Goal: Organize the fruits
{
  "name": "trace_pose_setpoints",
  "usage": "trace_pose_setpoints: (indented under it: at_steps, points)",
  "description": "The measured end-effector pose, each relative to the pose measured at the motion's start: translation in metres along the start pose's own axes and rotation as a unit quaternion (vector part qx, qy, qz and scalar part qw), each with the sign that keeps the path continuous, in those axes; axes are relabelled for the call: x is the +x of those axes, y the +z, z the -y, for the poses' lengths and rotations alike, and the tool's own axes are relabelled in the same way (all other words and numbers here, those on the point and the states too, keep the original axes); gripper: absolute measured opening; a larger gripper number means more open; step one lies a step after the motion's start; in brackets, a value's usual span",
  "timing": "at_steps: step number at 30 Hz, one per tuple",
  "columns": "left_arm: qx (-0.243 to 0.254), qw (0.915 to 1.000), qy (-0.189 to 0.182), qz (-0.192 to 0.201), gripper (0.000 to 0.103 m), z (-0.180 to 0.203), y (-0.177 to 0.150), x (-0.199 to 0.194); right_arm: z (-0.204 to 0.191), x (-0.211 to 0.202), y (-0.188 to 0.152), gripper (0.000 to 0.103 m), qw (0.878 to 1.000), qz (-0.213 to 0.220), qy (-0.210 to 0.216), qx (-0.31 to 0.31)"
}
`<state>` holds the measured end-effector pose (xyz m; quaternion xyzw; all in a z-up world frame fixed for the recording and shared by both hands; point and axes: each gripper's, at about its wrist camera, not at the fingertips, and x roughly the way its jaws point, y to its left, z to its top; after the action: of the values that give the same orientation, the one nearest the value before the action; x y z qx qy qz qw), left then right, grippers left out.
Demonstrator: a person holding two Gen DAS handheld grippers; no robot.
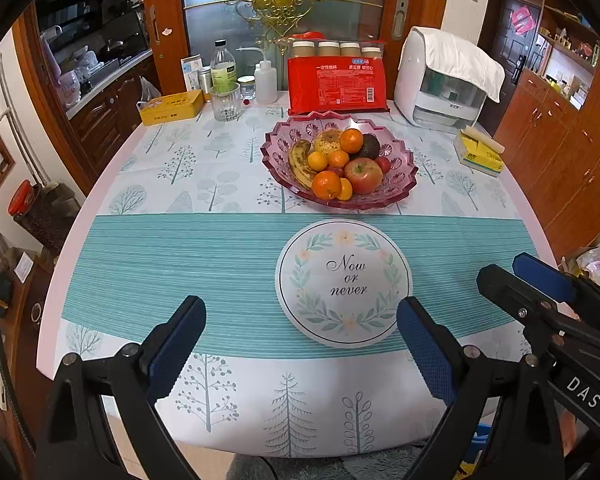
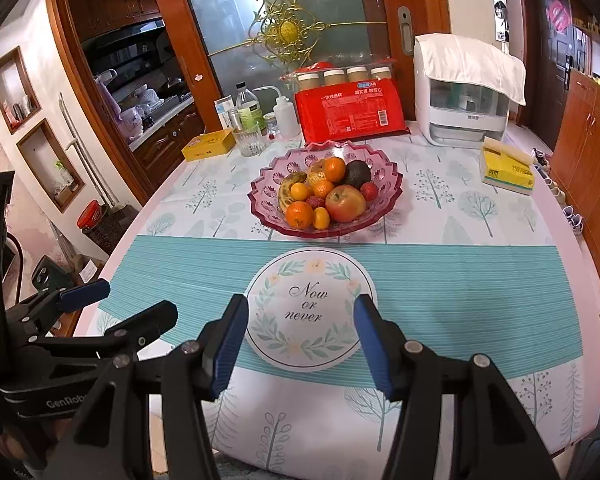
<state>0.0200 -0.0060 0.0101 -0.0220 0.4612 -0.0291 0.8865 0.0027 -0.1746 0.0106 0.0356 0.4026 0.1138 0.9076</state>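
A pink glass fruit bowl (image 1: 404, 160) (image 2: 267, 184) stands mid-table. It holds an apple (image 1: 363, 175) (image 2: 345, 203), several oranges (image 1: 326, 185) (image 2: 299, 214), a spotted banana (image 1: 300, 164) (image 2: 287, 192), an avocado (image 1: 367, 146) (image 2: 356, 173) and small red fruits. A round white mat (image 1: 343, 283) (image 2: 310, 309) reading "Now or never" lies in front of the bowl. My left gripper (image 1: 302, 344) is open and empty above the near table edge; it also shows in the right wrist view (image 2: 111, 300). My right gripper (image 2: 302, 340) is open and empty over the mat; it also shows in the left wrist view (image 1: 516, 276).
Along the table's back stand a red packet of paper cups (image 1: 338, 87), a white appliance under a cloth (image 1: 446, 80), a drinking glass (image 1: 225, 102), bottles (image 1: 223, 68), and a yellow tin (image 1: 171, 107). A yellow box (image 1: 480, 152) lies at the right. Wooden cabinets (image 1: 560, 152) flank the right side.
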Motion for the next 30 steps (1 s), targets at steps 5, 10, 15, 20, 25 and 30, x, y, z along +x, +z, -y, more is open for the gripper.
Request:
trace_pose_setpoints:
  at_steps: [5, 10, 15, 20, 25, 30]
  points:
    - [-0.003, 1.0, 0.005, -0.003, 0.096, 0.002, -0.003, 0.001, 0.003, 0.003, -0.002, 0.055, 1.0, -0.006, 0.005, 0.001]
    - [-0.005, 0.9999, 0.01, -0.006, 0.096, 0.004, -0.005, 0.001, 0.004, 0.004, -0.002, 0.055, 1.0, -0.009, 0.008, -0.001]
    - [-0.005, 0.9998, 0.014, -0.011, 0.096, 0.005, -0.007, 0.004, 0.007, 0.008, -0.003, 0.055, 1.0, -0.015, 0.013, 0.002]
    - [-0.005, 0.9997, 0.018, -0.016, 0.096, 0.006, -0.009, 0.007, 0.011, 0.012, -0.003, 0.055, 1.0, -0.021, 0.018, 0.005]
    - [-0.006, 0.9995, 0.022, -0.021, 0.096, 0.005, -0.009, 0.011, 0.012, 0.017, -0.003, 0.055, 0.999, -0.026, 0.021, 0.006]
    - [-0.005, 0.9995, 0.023, -0.023, 0.096, 0.006, -0.009, 0.013, 0.014, 0.021, -0.002, 0.055, 0.999, -0.03, 0.022, 0.01]
